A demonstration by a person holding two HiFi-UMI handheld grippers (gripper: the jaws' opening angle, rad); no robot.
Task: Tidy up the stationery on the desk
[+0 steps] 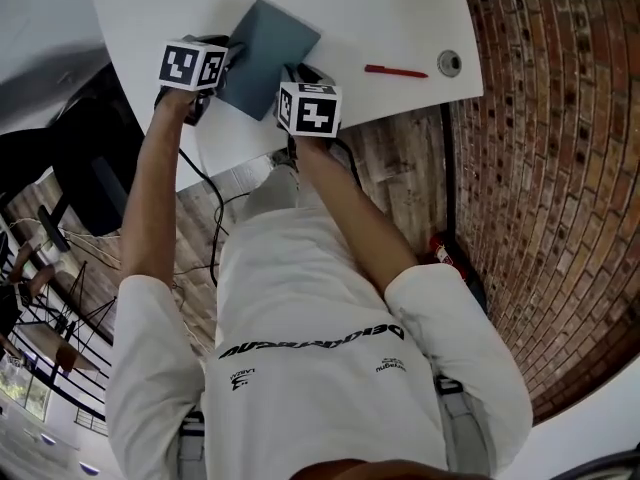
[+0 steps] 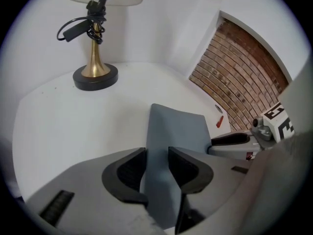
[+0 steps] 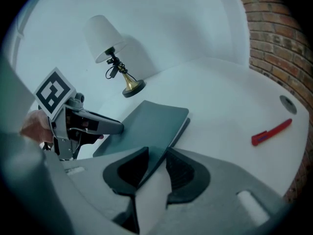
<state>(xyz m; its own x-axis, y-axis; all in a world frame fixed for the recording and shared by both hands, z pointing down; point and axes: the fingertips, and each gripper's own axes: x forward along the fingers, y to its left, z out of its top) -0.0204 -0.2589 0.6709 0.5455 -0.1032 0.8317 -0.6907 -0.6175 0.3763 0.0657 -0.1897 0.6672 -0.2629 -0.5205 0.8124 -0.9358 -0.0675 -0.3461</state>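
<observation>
The grey notebook [image 1: 268,48] is clamped at its near edge by both the left claw [image 2: 157,166] and the right claw [image 3: 155,168]. Its long axis runs forward, away from the claws, over the white counter [image 1: 380,18]. A red pen [image 1: 396,71] lies well right of the right claw, a lamp [image 2: 96,75] stands ahead, and a brick wall [image 1: 540,118] borders the counter.

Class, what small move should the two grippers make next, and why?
Probably lift together: the left gripper and right gripper both clamp the grey notebook at its near edge, and the red pen lies clear to the side.
</observation>
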